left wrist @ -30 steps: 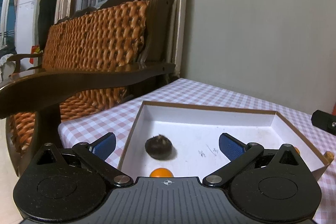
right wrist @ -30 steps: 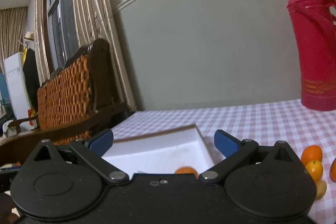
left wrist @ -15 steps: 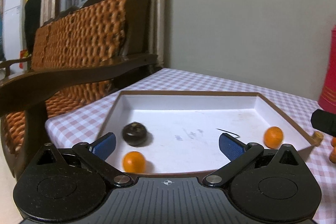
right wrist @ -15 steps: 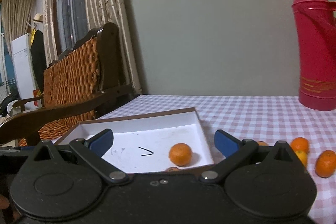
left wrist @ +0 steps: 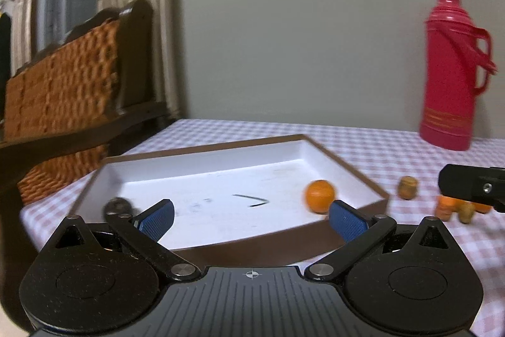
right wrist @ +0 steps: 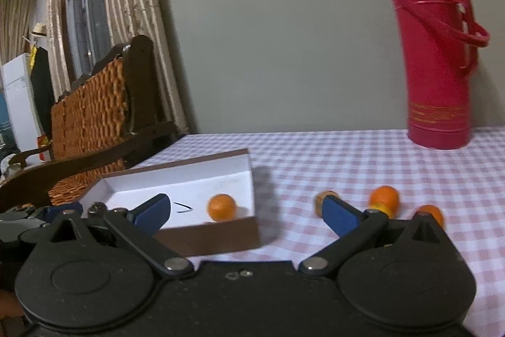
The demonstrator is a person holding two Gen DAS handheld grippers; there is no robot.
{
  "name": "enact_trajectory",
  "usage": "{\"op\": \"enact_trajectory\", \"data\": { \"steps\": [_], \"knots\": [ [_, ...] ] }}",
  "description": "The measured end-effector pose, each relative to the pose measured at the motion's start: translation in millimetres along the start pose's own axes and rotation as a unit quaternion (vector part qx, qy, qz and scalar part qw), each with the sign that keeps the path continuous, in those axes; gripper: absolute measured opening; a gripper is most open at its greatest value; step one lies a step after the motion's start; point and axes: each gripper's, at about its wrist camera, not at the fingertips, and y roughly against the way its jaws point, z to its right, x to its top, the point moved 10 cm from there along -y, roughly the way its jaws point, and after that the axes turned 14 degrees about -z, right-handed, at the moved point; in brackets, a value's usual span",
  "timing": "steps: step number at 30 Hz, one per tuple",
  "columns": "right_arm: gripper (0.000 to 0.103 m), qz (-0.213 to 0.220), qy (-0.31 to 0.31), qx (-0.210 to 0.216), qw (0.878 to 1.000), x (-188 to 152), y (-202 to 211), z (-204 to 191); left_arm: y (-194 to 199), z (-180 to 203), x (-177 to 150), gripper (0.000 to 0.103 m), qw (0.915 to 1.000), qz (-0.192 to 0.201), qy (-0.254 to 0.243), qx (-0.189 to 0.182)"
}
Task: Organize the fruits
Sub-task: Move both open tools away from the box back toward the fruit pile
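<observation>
A: What's changed in the last sec?

B: Both cams have swung right and pulled back. Left claw (left wrist: 251, 218) was hanging right over the tray (left wrist: 202, 158) interior; now it's behind the near rim, empty, fingers wide apart. The red flask (left wrist: 451, 71) has come into its view.

A: Right one?

B: Right claw (right wrist: 244, 213) likewise spread, nothing between the fingers. It was aimed at the tray; now it's turned toward the loose fruit on the worktop (right wrist: 363, 160).

A: Fruit locations, near to far?

B: Left view: dark fruit (left wrist: 117, 206) just behind the left pad, inside the tray. Orange (left wrist: 319, 195) in the tray's near right corner, just past the right pad. Earlier a 2nd orange sat near the dark one; hidden behind the claw body now, can't confirm.

A: Outside the tray?

B: Right view: small brownish fruit (right wrist: 326, 200) at the right pad's tip, then an orange fruit (right wrist: 384, 198) beyond it, another orange one (right wrist: 430, 214) further right. All on the checked cloth, well apart from the tray.

A: Meaning?

B: Prob. a drop-off's done & right claw is lining up for the next pick. Several still to go.
</observation>
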Motion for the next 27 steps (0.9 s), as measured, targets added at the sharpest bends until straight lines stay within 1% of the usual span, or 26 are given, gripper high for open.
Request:
{"op": "enact_trajectory", "data": {
  "steps": [6, 12, 22, 27],
  "knots": [
    [0.097, 0.000, -0.029, -0.037, 0.999, -7, 12, 32, 4, 34, -2, 0.103, 0.9991, 0.002, -0.017, -0.038],
    [0.097, -0.009, -0.068, -0.070, 0.995, -15, 15, 63, 5, 60, -3, 0.103, 0.9976, 0.004, -0.037, -0.058],
    [0.096, -0.022, -0.094, -0.113, 0.989, -28, 20, 96, 5, 97, -6, 0.103, 0.9938, -0.003, -0.061, -0.093],
    [0.095, -0.038, -0.105, -0.130, 0.985, -34, 19, 110, 2, 116, -10, 0.103, 0.9918, -0.009, -0.074, -0.104]
  ]
}}
